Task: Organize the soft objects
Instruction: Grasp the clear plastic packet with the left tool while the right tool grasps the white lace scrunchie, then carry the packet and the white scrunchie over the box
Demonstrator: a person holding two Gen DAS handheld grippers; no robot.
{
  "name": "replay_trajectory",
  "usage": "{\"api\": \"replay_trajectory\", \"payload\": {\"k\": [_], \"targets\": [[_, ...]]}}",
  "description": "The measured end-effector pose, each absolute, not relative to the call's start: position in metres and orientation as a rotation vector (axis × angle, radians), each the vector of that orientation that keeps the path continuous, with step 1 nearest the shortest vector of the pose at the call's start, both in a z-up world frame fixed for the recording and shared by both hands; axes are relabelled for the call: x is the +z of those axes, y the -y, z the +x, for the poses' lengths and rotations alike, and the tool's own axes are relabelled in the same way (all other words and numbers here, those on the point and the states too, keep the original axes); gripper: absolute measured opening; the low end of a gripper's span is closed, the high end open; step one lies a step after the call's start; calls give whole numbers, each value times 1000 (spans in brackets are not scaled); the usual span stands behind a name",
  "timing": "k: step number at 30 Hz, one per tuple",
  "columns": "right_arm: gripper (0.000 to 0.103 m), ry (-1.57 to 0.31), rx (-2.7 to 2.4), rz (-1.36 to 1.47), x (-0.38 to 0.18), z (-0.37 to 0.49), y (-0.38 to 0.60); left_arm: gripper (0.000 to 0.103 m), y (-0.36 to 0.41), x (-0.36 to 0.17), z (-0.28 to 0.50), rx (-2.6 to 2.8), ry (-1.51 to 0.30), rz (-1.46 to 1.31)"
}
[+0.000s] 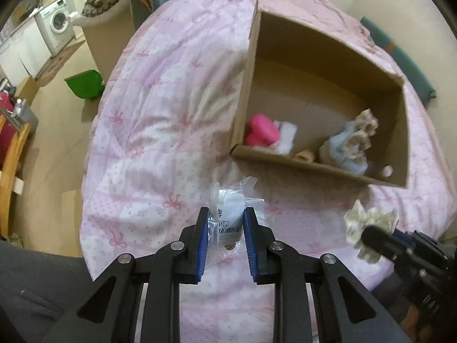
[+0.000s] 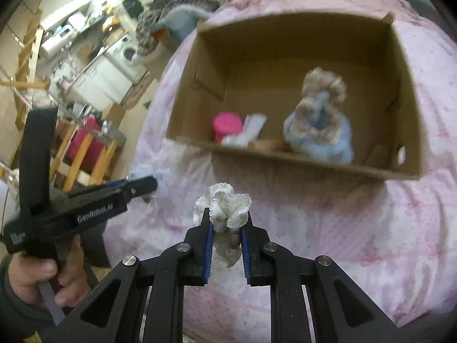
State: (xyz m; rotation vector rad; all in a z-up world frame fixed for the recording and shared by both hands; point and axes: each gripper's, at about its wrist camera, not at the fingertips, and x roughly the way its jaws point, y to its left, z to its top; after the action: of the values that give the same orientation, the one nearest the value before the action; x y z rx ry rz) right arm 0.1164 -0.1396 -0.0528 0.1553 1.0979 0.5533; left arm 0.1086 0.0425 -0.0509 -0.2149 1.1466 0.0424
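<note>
Scrunchie point(image 2: 225, 214) gripped upright in right tool point(image 2: 226, 223).

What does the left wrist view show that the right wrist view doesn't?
Left wrist only: the left hand-held gripper shut on a clear plastic packet with a barcode label, and a green plastic bin on the floor.

Right wrist only: the person's bare hand on the other tool's handle, and the right hand-held gripper clamping a cream ruffled fabric scrunchie close up.

Both: the open brown cardboard box on the pink quilt, holding a hot-pink object and a pale-blue fluffy item.
</note>
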Motion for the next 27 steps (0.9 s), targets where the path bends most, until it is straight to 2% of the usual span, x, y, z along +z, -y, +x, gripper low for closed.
{"api": "replay_trajectory", "payload": {"k": [8, 15, 20, 27], "targets": [[19, -933, 529, 208, 13, 127, 169, 21, -29, 13, 124, -20, -1002, -150], [19, -853, 512, 242, 37, 155, 191, 21, -25, 34, 146, -43, -937, -103], [19, -850, 488, 301, 24, 181, 203, 21, -23, 27, 166, -33, -942, -93], [19, -938, 453, 337, -20, 200, 202, 21, -8, 2, 189, -34, -967, -56]]}}
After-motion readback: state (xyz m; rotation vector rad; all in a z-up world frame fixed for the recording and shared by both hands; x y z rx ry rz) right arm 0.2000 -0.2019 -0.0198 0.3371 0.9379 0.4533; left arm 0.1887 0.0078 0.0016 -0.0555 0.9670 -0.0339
